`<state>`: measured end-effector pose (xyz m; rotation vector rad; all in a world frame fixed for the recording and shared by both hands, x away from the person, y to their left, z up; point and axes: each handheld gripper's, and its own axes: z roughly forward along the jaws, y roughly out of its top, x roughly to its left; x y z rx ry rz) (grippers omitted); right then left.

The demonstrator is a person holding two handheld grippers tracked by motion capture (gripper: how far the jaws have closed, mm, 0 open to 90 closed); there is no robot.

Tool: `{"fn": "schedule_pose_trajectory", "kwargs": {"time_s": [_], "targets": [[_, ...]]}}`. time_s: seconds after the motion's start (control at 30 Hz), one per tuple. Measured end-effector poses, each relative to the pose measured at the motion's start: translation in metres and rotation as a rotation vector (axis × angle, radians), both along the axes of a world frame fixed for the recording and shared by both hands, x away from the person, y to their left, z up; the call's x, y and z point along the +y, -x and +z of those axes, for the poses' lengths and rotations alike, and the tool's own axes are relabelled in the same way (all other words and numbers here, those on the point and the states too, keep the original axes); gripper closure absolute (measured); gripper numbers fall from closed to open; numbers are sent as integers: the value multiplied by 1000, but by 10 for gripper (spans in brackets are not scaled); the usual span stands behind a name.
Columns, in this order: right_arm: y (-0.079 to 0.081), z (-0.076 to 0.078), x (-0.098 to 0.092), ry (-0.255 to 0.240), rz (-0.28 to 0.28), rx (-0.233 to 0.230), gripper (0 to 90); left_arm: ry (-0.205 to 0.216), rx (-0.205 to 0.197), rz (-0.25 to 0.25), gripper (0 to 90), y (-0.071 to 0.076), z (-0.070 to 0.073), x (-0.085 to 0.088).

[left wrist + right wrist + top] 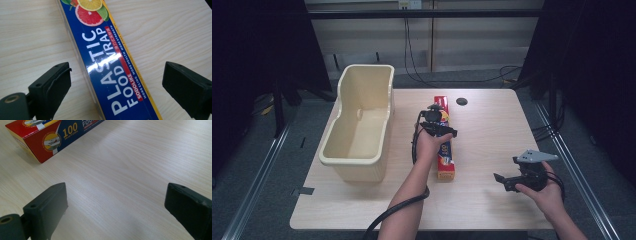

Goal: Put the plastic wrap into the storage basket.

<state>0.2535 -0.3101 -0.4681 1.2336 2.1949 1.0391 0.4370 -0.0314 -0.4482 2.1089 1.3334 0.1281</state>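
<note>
Left gripper (116,85), with its jaws spread wide apart, is being held straddling the plastic food wrap box (110,60), one jaw on each side of it and neither seen touching it. In the high view the same left gripper (435,121) is being held over the middle of the box (445,162), which is lying flat near the centre of the counter (492,130). The box's long axis is running from the person's side of the counter towards the far edge, its near end pointing back at the person and its far end lying close to a small dark round disc (462,101). A cream plastic tub (362,120) is standing to the left of the box, apart from it. Well to the right, the right gripper (507,181) is being held above bare wood, its jaws likewise wide apart and closed on nothing; in the right gripper view (116,207) a red end of the box (45,137) is being shown at the upper left.
</note>
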Motion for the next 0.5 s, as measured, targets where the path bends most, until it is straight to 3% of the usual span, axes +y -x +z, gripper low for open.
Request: {"fn": "schedule_pose_trajectory", "kwargs": {"time_s": [0.03,0.2,0.43,0.5], "targets": [[0,0,0,-1,0,-1,44,16,2,11,112,0,-1,-3],[0,0,-1,0,-9,-7,48,-23,25,35,138,-2,-5,-6],[0,1,-1,-5,-6,-12,49,-13,25,38,220,-4,-9,-8],[0,1,-1,-4,-12,-14,53,-27,38,41,244,-5,-9,-8]]}}
